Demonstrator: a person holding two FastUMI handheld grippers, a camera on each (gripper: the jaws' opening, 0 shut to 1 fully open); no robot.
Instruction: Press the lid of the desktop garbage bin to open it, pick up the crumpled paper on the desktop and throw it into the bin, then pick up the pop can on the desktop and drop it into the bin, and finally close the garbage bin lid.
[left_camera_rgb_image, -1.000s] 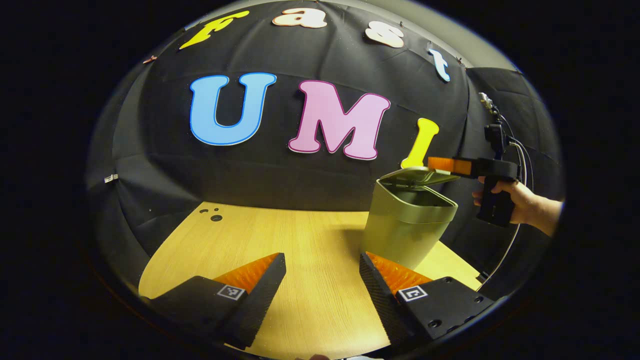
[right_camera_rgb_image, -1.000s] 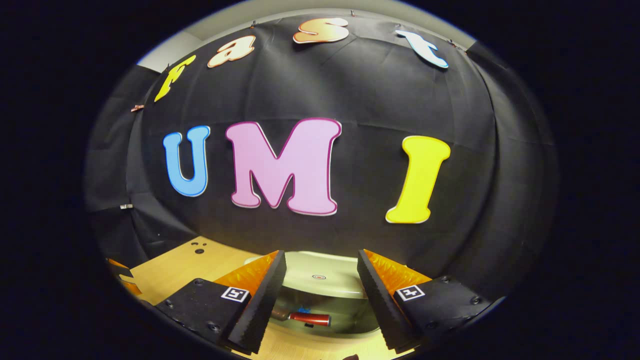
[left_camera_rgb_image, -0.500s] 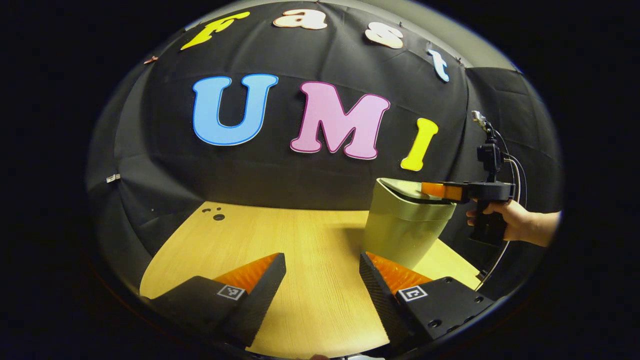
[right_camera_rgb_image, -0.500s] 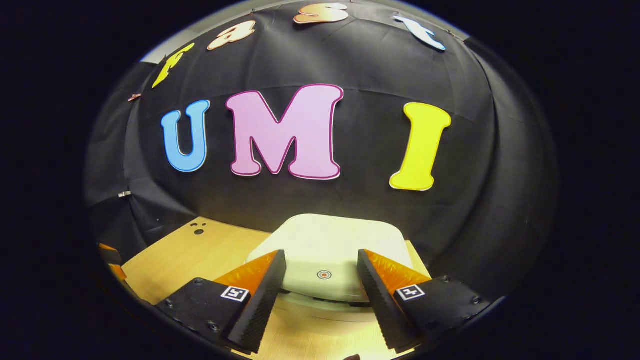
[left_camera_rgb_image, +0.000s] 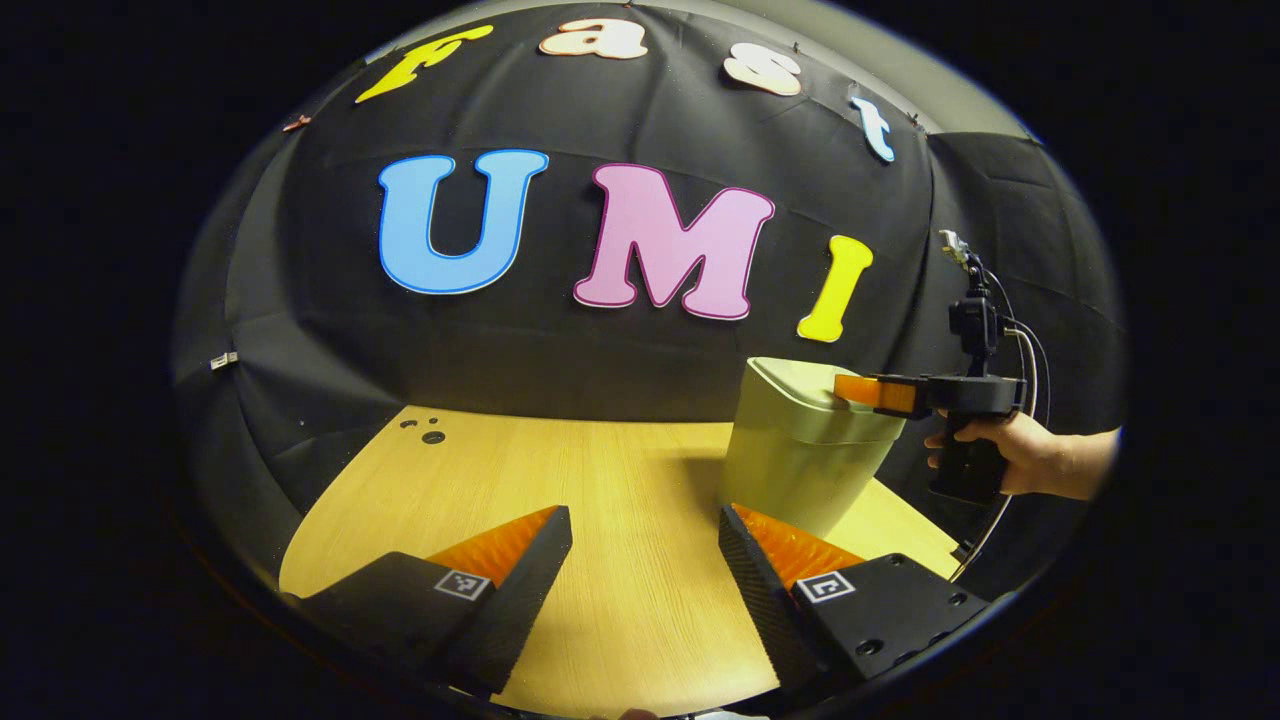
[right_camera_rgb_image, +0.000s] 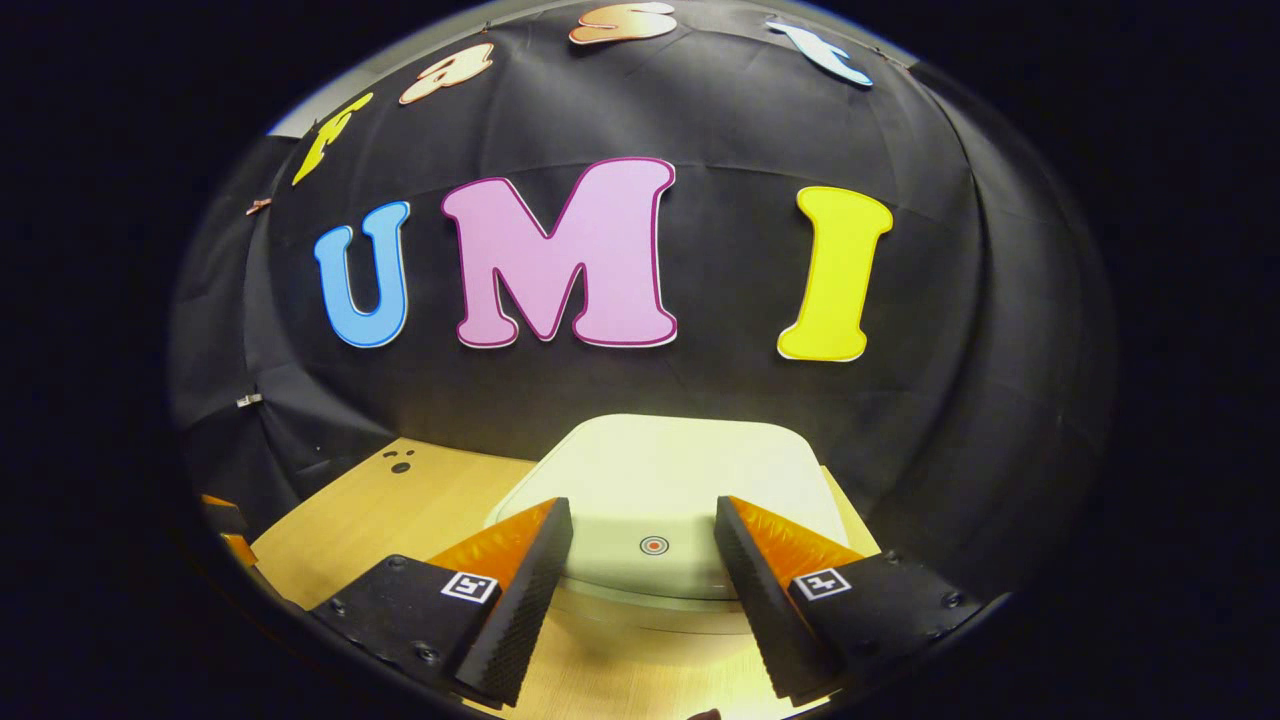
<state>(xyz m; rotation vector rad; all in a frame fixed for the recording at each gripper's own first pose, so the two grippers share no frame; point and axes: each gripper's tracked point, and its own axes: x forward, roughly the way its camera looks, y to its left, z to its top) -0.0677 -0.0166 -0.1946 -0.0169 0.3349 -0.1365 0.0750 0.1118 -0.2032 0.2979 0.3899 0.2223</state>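
- While the right tongs (right_camera_rgb_image: 640, 560), fingers apart, are pressing on the bin (left_camera_rgb_image: 800, 460), its lid (right_camera_rgb_image: 680, 480) is lying flat.
- Nothing is lying beside the bin on the tabletop (left_camera_rgb_image: 600, 520), so the task is looking nearly finished.
- The left tongs (left_camera_rgb_image: 645, 560) are hovering near the bin, spread and empty.

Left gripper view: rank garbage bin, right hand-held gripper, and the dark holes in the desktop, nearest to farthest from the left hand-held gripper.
1. Garbage bin: just ahead, to the right, lid down.
2. Right hand-held gripper: beyond it, at the bin's lid, far right.
3. Dark holes: far left corner of the desktop, by the booth wall.

Left hand-held gripper is open over bare wood.

recording booth, black cloth wall (left_camera_rgb_image: 620, 360), wooden desk (left_camera_rgb_image: 600, 500)
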